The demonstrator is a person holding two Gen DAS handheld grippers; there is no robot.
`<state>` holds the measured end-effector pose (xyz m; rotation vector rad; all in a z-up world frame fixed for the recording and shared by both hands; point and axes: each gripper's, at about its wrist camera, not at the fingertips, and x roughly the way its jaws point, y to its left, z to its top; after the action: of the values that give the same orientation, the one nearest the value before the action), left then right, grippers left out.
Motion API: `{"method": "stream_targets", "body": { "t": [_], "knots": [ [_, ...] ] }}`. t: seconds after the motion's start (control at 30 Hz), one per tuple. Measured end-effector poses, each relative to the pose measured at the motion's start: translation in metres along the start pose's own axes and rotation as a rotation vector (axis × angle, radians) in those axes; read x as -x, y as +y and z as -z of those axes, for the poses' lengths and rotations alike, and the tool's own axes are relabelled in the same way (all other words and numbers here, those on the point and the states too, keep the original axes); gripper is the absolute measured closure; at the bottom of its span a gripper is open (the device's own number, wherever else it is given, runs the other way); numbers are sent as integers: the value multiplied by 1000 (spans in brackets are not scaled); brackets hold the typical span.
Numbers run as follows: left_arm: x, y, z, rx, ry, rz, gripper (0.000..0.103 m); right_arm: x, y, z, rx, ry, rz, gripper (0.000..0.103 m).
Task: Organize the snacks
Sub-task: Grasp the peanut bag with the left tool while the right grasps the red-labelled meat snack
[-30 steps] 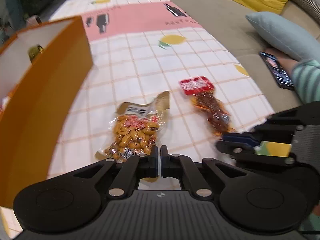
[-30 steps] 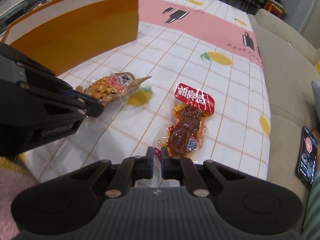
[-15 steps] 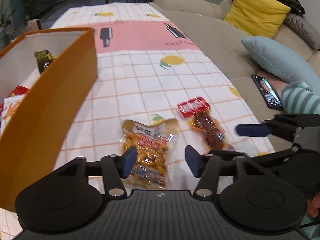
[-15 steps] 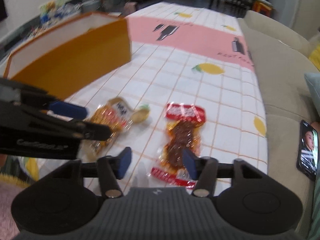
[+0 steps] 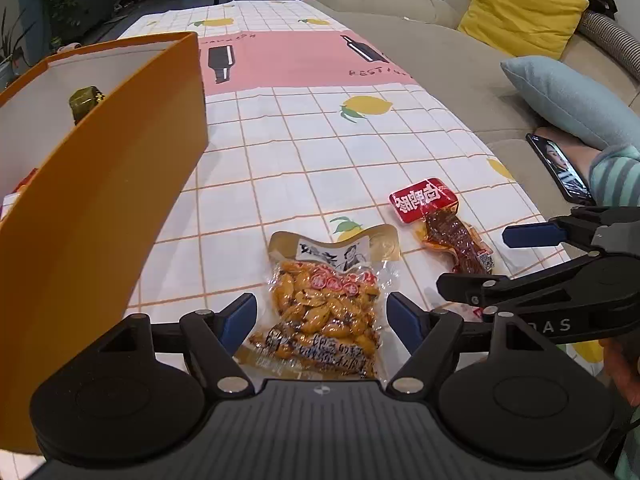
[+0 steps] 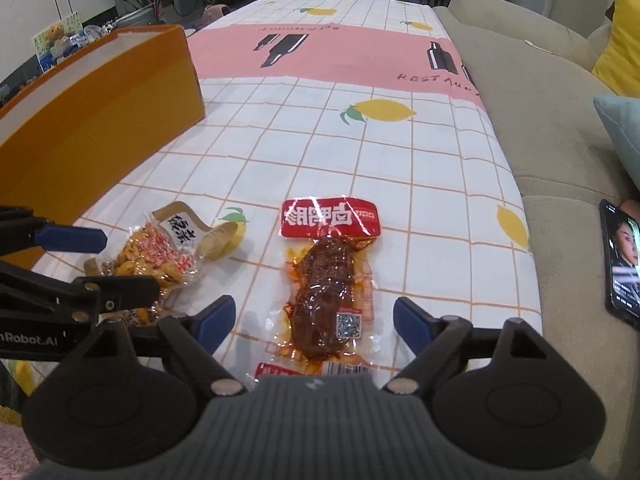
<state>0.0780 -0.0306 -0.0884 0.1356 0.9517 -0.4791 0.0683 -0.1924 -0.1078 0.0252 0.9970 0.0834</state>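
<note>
A clear packet of yellow bean snacks lies flat on the checked tablecloth. My left gripper is open, its blue fingertips on either side of the packet's near half. A red-topped packet of dark braised meat lies to the right of it, also in the left wrist view. My right gripper is open, straddling the meat packet's near end. The bean packet also shows in the right wrist view. An orange box with white inside stands at the left, holding several snacks.
A beige sofa runs along the table's right edge with a yellow cushion, a blue cushion and a phone. A person's striped sleeve lies by the phone. Plants and chairs stand beyond the table's far end.
Both grippers have gone from shut to wide open. Both views have pulled back and risen, and each gripper now straddles its packet. The packets have stayed on the cloth.
</note>
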Motion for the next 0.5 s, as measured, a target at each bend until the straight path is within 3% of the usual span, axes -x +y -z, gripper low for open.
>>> {"method": "stream_targets", "body": {
  "t": [0.23,0.5],
  "knots": [
    [-9,-5,1,-42,-10,1,11,-15,-7,-2,-47,43,-12,18],
    [-16,-5,5,-73,5,13,9,-20,2,1,13,32,32,17]
  ]
}}
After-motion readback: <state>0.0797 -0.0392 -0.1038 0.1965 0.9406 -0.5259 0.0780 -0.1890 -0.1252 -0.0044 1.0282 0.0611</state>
